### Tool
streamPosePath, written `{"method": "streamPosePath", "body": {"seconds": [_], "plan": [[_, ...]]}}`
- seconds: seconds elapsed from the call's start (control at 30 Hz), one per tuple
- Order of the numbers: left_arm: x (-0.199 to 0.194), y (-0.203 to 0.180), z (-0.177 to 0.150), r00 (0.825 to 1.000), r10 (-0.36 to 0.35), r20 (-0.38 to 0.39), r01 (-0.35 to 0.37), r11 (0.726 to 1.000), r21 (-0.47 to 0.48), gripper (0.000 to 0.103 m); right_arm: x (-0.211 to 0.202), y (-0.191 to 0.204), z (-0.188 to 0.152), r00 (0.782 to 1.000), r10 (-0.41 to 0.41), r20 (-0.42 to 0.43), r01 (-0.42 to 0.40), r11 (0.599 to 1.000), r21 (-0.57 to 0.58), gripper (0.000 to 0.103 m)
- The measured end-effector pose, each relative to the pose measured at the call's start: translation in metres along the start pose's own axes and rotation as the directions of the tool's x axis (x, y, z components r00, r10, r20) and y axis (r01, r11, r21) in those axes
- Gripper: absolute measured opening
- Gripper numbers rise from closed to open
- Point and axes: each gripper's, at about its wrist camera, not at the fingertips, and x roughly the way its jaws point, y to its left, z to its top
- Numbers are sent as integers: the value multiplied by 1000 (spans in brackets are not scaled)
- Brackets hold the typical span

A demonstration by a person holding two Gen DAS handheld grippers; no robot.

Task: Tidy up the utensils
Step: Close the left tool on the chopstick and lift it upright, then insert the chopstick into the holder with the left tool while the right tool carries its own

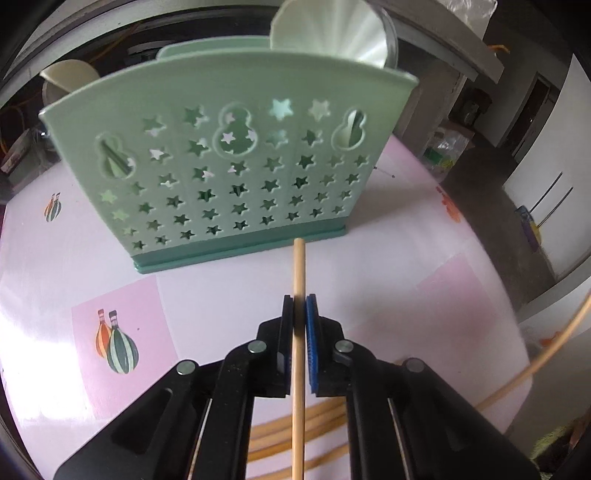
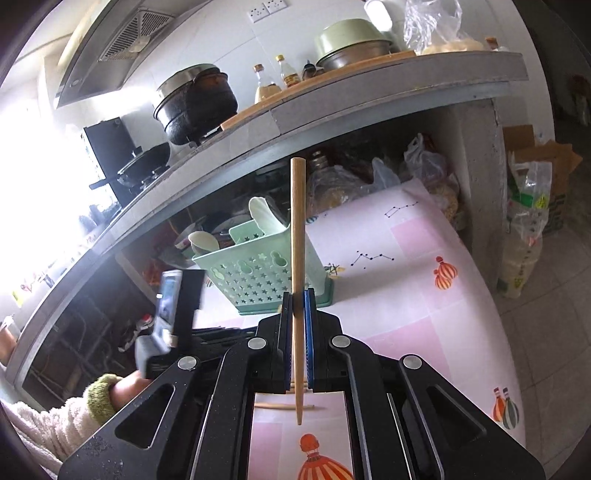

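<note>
My left gripper is shut on a wooden chopstick, which points forward to the base of a mint-green utensil holder with star cut-outs. White spoons stand in the holder. Several loose chopsticks lie on the table under this gripper. My right gripper is shut on a second chopstick, held nearly upright above the table and nearer than the holder. Its thin end hangs below the fingers.
The pink and white patterned tablecloth drops off at the right edge. A concrete counter with pots and bottles overhangs behind the holder. A person's fleecy sleeve and the left hand-held tool are at the left. Bags stand on the floor.
</note>
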Motion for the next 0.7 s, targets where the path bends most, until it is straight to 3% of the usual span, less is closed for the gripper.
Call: {"method": "streamPosePath", "body": {"seconds": [0.13,0.27,0.37,0.5,0.7], "plan": [[-59,16,-5,990,-46,133,53,998,-44,6,2,9,-4,1000,-10,-3,10,1000,-19,4],[-122,31,1,955,-112,273,135,988,-68,6,5,18,-4,1000,-5,-5,4,999,-34,4],[-164,43,16,907,-133,399,181,980,-86,6,8,26,-5,1000,8,-12,-9,999,-43,4],[-206,53,40,826,-129,549,211,974,-88,6,11,36,-5,1000,18,-16,-19,998,-58,4],[-238,65,80,729,-116,675,229,970,-81,6,13,43,-5,1000,10,-19,-11,997,-75,4]]}}
